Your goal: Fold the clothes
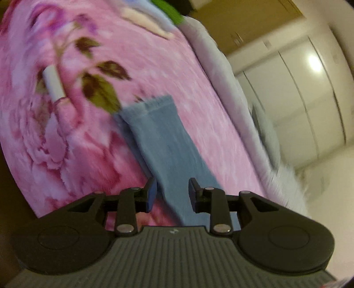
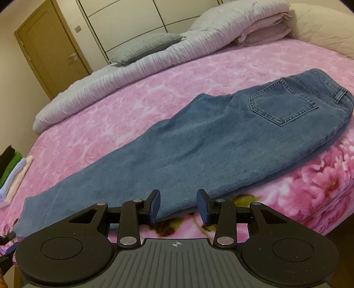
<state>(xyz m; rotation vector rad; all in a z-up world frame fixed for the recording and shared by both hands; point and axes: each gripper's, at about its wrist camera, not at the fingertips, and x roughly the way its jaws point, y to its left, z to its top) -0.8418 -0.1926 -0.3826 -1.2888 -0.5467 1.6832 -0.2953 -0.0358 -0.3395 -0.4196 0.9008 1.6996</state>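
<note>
With both your left gripper (image 1: 172,192) and right gripper (image 2: 178,206) spread and holding nothing, the jeans (image 2: 199,141) lie leg-on-leg across the frame's middle on the pink blanket (image 2: 132,99), so next you'd likely fold them crosswise.

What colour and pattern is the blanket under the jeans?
Pink with large floral print, blanket under the jeans; clearest in the right wrist view.

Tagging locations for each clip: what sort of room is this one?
Most likely a home bedroom: jeans lie on a bed with a pink floral blanket, a pillow and rolled duvet behind, plus wardrobe doors.
</note>
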